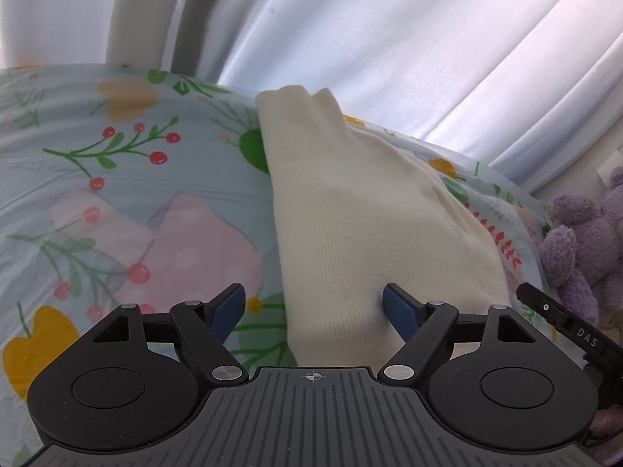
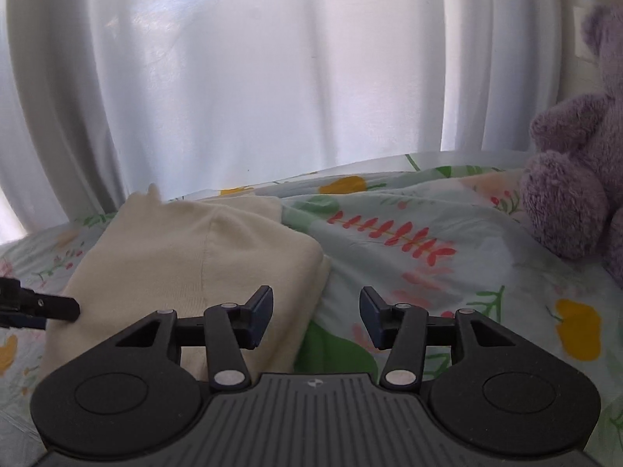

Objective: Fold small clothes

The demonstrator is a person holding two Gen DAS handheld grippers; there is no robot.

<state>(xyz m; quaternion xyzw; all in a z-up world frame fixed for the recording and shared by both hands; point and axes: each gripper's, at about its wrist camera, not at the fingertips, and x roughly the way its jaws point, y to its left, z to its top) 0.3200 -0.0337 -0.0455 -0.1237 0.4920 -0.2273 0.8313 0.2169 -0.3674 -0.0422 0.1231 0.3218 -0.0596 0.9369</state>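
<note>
Cream knit garment [image 1: 362, 214]: folded, lying on floral bedsheet [image 1: 117, 179], running from 6 toward 12 o'clock. Left gripper [image 1: 313, 309]: jaws apart, straddling its near edge, likely steadying. Right gripper [image 2: 315, 317]: jaws apart, empty, garment at its 10 o'clock.

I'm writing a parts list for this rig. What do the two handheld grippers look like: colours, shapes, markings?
Both match. The left gripper and right gripper have black linkage arms with silver pivot pins, two round black discs and a ribbed dark grey body with a small crosshair mark. The finger pads are dark blue. White letters "DAS" show on the right gripper's side in the left wrist view.
</note>
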